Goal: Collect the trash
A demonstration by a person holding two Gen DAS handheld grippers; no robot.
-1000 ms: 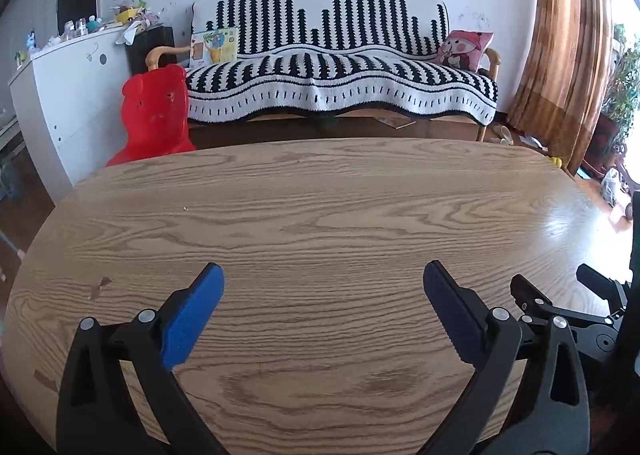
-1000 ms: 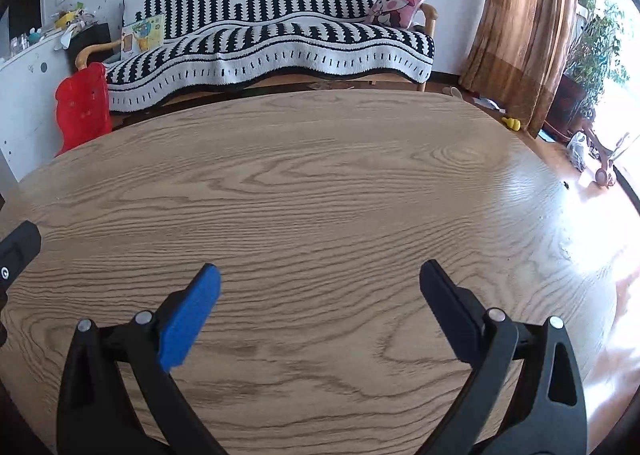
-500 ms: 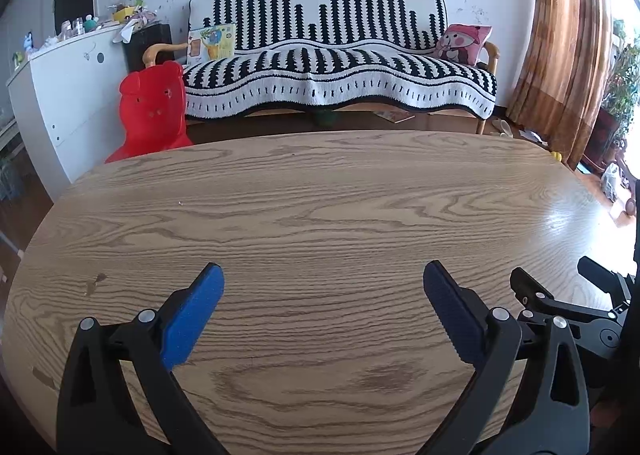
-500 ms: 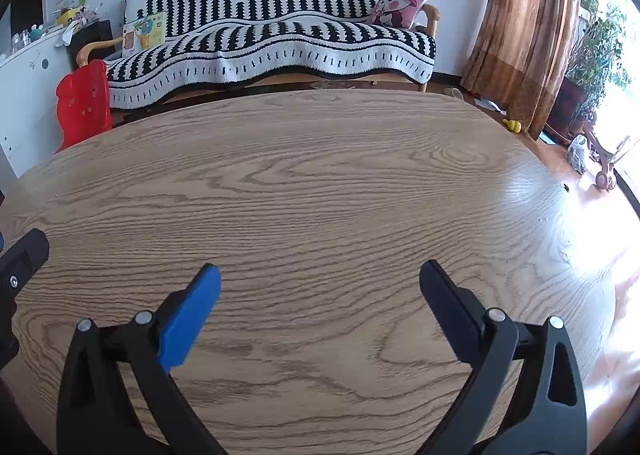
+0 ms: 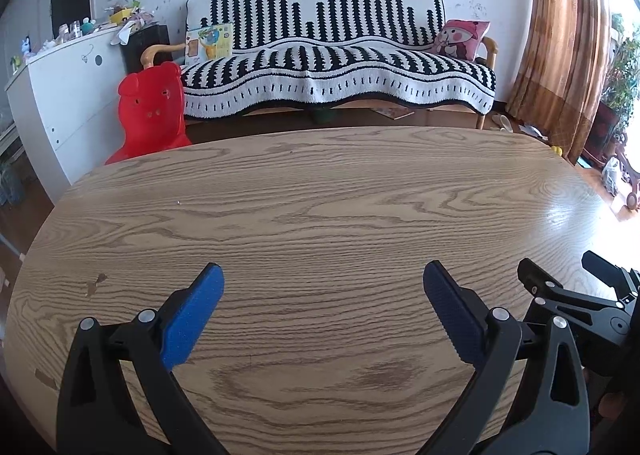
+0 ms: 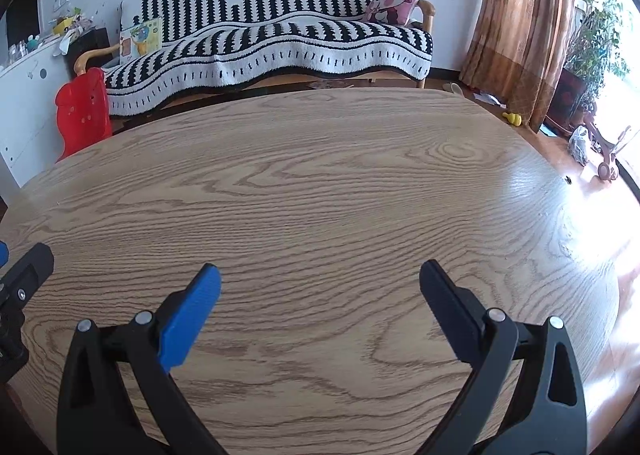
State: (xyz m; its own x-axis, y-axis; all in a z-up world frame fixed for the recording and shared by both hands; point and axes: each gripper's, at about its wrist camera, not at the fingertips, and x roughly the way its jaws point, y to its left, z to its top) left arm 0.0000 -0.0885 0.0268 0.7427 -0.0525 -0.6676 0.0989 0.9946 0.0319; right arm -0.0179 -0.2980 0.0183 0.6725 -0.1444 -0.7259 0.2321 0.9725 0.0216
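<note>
Left wrist view: left tool [image 5: 322, 287] spread wide, nothing between its two blue pads [image 5: 192, 315], above the wood tabletop [image 5: 320, 195]. No trash visible on the tabletop. Right tool's black tips [image 5: 560, 287] just right of it. Beyond the tabletop: one striped sofa [image 5: 336, 67], one red chair [image 5: 152, 111], one pink pillow [image 5: 462, 39].

Right wrist view: right tool [image 6: 320, 287] also spread wide, holding nothing, over the tabletop [image 6: 320, 175]. No trash seen here. One sofa [image 6: 272, 39], one curtain [image 6: 524, 23] right of it.
</note>
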